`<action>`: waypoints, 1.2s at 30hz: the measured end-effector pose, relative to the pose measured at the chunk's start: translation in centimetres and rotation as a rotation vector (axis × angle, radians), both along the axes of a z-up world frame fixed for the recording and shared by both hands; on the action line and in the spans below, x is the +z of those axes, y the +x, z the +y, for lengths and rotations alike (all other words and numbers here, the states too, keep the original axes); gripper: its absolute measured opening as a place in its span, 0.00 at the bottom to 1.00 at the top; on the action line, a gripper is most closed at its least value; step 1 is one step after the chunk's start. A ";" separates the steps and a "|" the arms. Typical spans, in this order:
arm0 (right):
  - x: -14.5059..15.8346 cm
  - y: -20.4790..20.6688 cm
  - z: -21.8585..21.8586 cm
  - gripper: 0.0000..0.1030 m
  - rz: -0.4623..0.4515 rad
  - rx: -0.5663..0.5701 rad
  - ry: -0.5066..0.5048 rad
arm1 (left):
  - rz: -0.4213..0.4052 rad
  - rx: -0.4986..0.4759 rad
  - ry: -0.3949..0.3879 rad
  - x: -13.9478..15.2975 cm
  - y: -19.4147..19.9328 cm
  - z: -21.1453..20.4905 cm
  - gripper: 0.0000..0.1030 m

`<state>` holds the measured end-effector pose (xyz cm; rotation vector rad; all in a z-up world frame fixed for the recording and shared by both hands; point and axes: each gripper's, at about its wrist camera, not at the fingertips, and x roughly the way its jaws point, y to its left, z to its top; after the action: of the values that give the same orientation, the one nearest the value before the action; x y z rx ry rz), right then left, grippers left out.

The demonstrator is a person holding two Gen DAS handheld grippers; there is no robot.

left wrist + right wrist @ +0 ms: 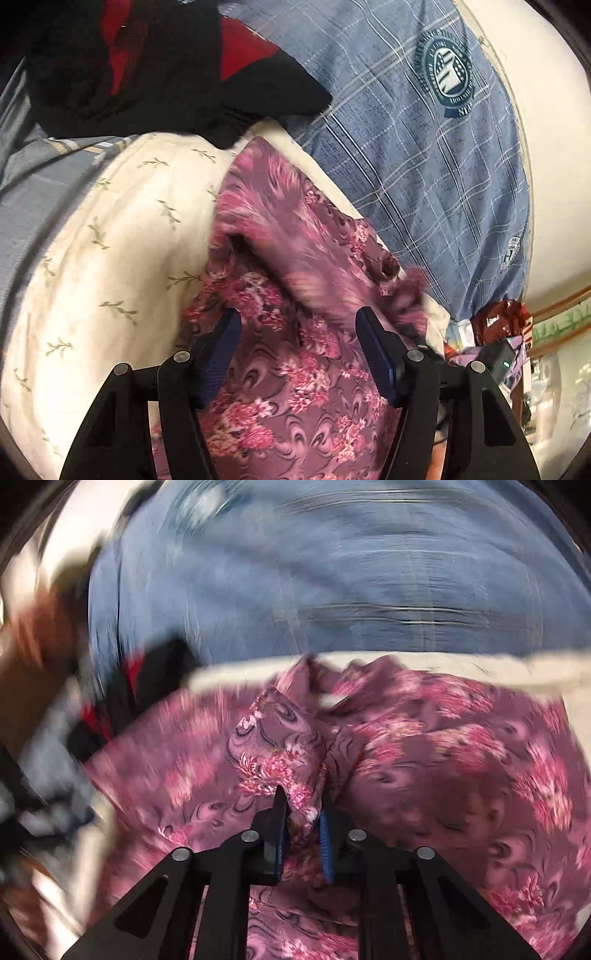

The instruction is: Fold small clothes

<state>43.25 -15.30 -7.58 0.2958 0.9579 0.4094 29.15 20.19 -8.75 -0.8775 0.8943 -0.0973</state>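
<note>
A bed covered by a blue checked sheet forms the work surface; a pale wall bounds it on the far side. On the sheet lies a cream leaf-print cloth, and on that cloth lies the pink floral garment, my landmark here. Beyond the garment's far end sits a black-and-red garment, touching the cream cloth's edge. Bare sheet stays free beyond the garment and to its right in the left wrist view; clutter crowds the bed's edge near my left tongs.

My left gripper points down over the garment's near part, its jaws spread wide, the cloth beneath them and not pinched.

My right gripper also angles down; its jaws are nearly together, pinching a raised fold of the garment. That view is motion-blurred.

A round teal crest is printed on the sheet; its lettering cannot be read.
</note>
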 end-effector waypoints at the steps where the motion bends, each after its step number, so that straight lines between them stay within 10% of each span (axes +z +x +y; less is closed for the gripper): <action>1: 0.4 -0.2 -1.8 0.15 -0.006 -0.034 0.034 | 0.001 -0.005 0.006 -0.2 0.4 -0.3 0.62; 8: -2.5 -3.0 -13.3 0.26 0.138 -0.226 0.202 | 0.089 0.004 -0.030 -4.4 3.9 -3.0 0.62; 14: -1.7 -2.0 -11.5 0.53 0.089 -0.204 0.138 | 0.051 0.064 -0.036 -4.5 5.1 -2.6 0.50; 15: -1.8 -1.5 -10.8 0.50 0.080 -0.203 0.106 | 0.036 0.060 -0.011 -4.1 5.6 -2.5 0.20; 17: -1.3 -0.7 -10.4 0.08 0.088 -0.193 0.102 | 0.033 0.042 0.000 -3.5 6.2 -2.3 0.03; 23: 4.0 -2.1 -14.6 0.08 -0.070 -0.205 0.273 | -0.031 0.005 0.033 -1.2 4.9 -4.0 0.09; 27: -0.4 -2.2 -16.2 0.08 0.074 -0.229 0.150 | 0.105 -0.020 0.095 -5.2 5.3 -5.5 0.11; 30: -2.7 -3.7 -17.3 0.07 0.098 -0.253 0.163 | 0.096 -0.018 -0.006 -5.9 4.0 -4.9 0.11; 36: -1.7 -4.3 -18.2 0.33 0.084 -0.246 0.245 | -0.073 -0.112 0.122 0.2 0.4 -5.2 0.29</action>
<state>38.96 -33.50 -9.32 0.6511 0.9408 0.2895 29.59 14.99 -8.58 -0.7066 0.8716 -0.1690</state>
